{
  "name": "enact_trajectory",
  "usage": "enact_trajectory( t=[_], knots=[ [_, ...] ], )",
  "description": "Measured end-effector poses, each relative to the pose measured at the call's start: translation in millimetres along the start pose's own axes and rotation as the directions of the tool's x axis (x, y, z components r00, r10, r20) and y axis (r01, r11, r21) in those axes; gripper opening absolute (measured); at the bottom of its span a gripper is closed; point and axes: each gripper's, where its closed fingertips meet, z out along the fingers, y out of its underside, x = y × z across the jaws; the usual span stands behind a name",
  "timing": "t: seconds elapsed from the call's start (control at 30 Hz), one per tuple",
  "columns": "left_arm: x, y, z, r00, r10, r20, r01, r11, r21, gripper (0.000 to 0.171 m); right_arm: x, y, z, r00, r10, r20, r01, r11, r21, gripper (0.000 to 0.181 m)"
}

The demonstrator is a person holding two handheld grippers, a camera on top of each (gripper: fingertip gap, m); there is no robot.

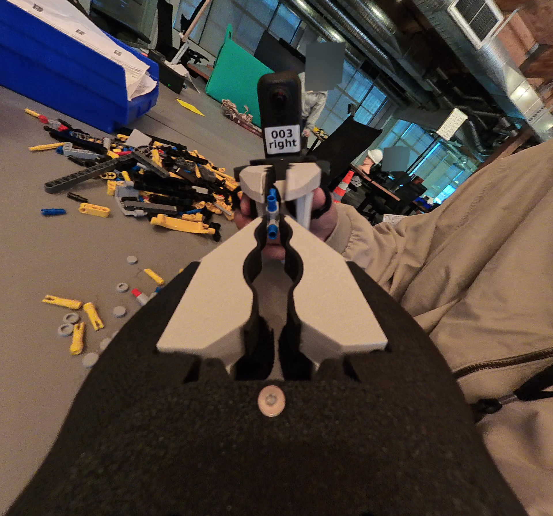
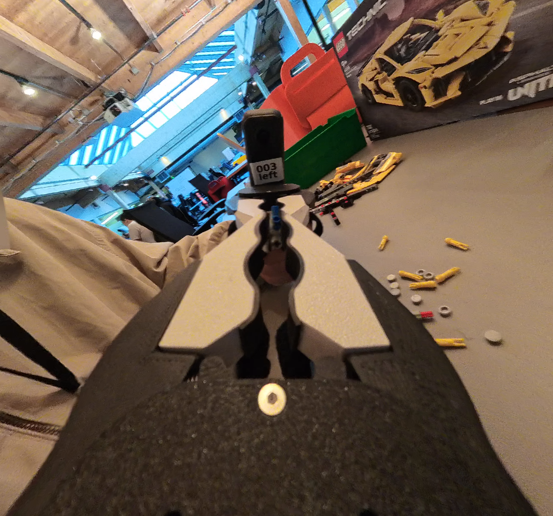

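Fingers [image 1: 253,232] of the left gripper [image 1: 273,226] and those of the right gripper [image 2: 273,233] meet tip to tip above the grey tabletop [image 1: 89,247], both pairs clamped on one small pin assembly [image 1: 271,212], blue pins on a grey connector, its long axis running along both pairs of fingers. Left of the left fingers lies a pile of loose building pieces [image 1: 155,178]; right of the right fingers, scattered yellow pins [image 2: 425,280].
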Motion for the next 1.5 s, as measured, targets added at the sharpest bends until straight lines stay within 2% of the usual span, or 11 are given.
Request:
enact_trajectory(
  t=[0.33, 0.53, 0.73, 0.8, 0.83, 0.93, 0.97, 1.03, 1.13, 1.33, 1.5],
  knots=[
    [-2.7, -15.1, 0.8, 0.999, -0.04, 0.016, 0.038, 0.991, 0.131, 0.007, 2.7, -14.4, -1.0, 0.967, 0.24, 0.09, -0.255, 0.939, 0.23, 0.003],
    [-3.9, -24.1, 3.7, 0.987, -0.158, -0.012, 0.156, 0.956, 0.248, 0.007, 5.9, -23.3, -3.4, 0.954, 0.281, 0.1, -0.297, 0.865, 0.404, 0.002],
    [-11.5, -25.4, 3.1, 0.989, -0.144, 0.044, 0.128, 0.958, 0.255, 0.007, 18.2, -27.5, -9.9, 0.961, 0.275, -0.008, -0.249, 0.883, 0.398, 0.0],
    [-16.6, -39.9, -19.4, 0.983, -0.183, 0.032, 0.158, 0.916, 0.369, 0.007, 43.3, -70.6, -72.9, 0.934, 0.358, 0.012, -0.27, 0.681, 0.681, 0.0],
    [-22.6, -47.2, -32.1, 0.979, -0.201, 0.044, 0.165, 0.896, 0.413, 0.007, 55.0, -84.1, -101.6, 0.933, 0.361, -0.008, -0.249, 0.66, 0.709, 0.001],
    [-20.7, -43.7, -27.3, 0.987, -0.12, 0.105, 0.08, 0.942, 0.325, 0.007, 60.5, -90.1, -116.7, 0.928, 0.131, -0.348, 0.052, 0.881, 0.47, 0.002],
    [-19.1, -35.7, -19.1, 0.988, -0.068, 0.137, 0.031, 0.966, 0.257, 0.007, 74.9, -84.8, -123.1, 0.861, 0.035, -0.507, 0.14, 0.943, 0.303, 0.003],
    [-18.9, -18.6, -6.3, 0.982, 0.021, 0.185, -0.044, 0.991, 0.125, 0.007, 119.9, -77.3, -171.6, 0.571, -0.159, -0.805, 0.225, 0.974, -0.033, 0.003],
    [-24.0, 6.0, 5.1, 0.972, 0.076, 0.221, -0.071, 0.997, -0.029, 0.007, 146.0, -67.0, -217.1, 0.407, -0.24, -0.881, 0.121, 0.971, -0.208, 0.003],
    [-21.6, 16.0, 11.1, 0.979, 0.068, 0.19, -0.056, 0.996, -0.069, 0.007, 156.7, -56.7, -239.6, 0.384, -0.248, -0.889, 0.071, 0.968, -0.24, 0.011],
    [-22.7, 19.1, 10.4, 0.984, 0.044, 0.175, -0.03, 0.996, -0.081, 0.007, 127.9, -73.4, -206.2, 0.51, -0.293, -0.809, 0.215, 0.954, -0.21, 0.02]
  ],
)
